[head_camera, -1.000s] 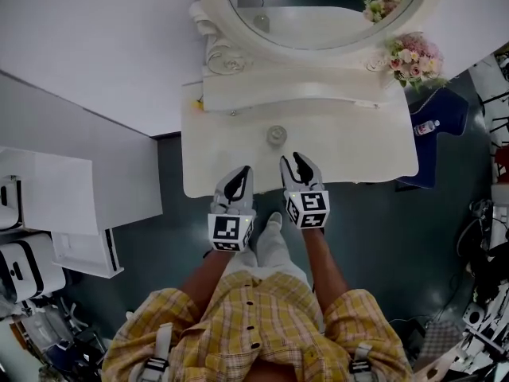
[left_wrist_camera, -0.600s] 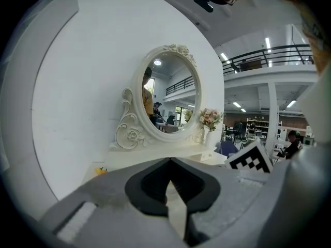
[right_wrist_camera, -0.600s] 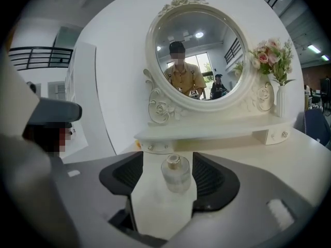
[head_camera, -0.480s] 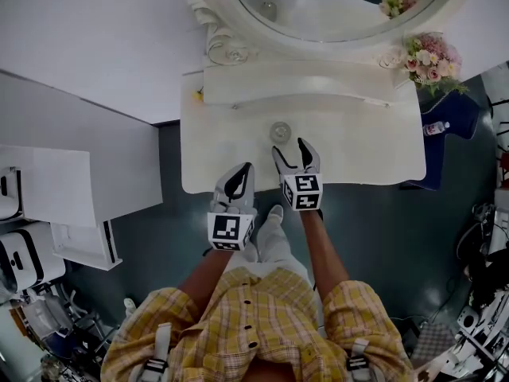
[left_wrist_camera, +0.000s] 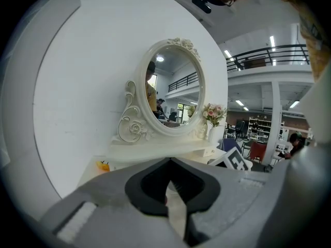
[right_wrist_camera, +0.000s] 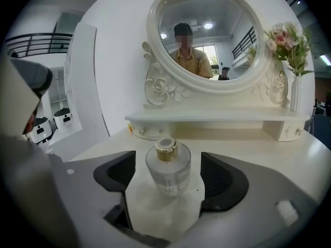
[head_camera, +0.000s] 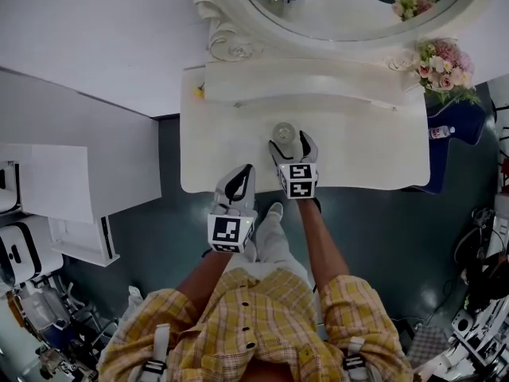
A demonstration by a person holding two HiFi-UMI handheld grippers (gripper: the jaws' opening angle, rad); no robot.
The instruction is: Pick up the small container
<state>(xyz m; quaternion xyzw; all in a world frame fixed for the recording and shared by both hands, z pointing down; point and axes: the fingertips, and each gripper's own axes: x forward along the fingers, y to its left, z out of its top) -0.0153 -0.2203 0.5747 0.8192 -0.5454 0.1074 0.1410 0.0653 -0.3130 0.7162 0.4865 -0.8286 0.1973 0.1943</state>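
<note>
The small container (head_camera: 283,131) is a clear glass bottle with a gold neck, standing upright on the white dressing table (head_camera: 366,153). My right gripper (head_camera: 293,145) reaches over the table's front edge, one finger on each side of the bottle. In the right gripper view the bottle (right_wrist_camera: 167,165) stands between the two dark pads (right_wrist_camera: 120,173) of the right gripper (right_wrist_camera: 169,175). Its jaws are opening, and a gap shows on each side. My left gripper (head_camera: 238,184) hangs at the table's front edge, shut and empty. Its tips meet in the left gripper view (left_wrist_camera: 169,161).
An oval mirror (head_camera: 350,6) and a raised shelf (head_camera: 302,86) stand behind the bottle. Pink flowers (head_camera: 444,60) sit at the shelf's right end. A small yellow object (head_camera: 198,91) lies at the table's back left. White cabinets (head_camera: 71,189) stand to the left.
My right gripper moved forward over the table to the bottle, and its jaws spread apart around it. The left gripper stayed in place.
</note>
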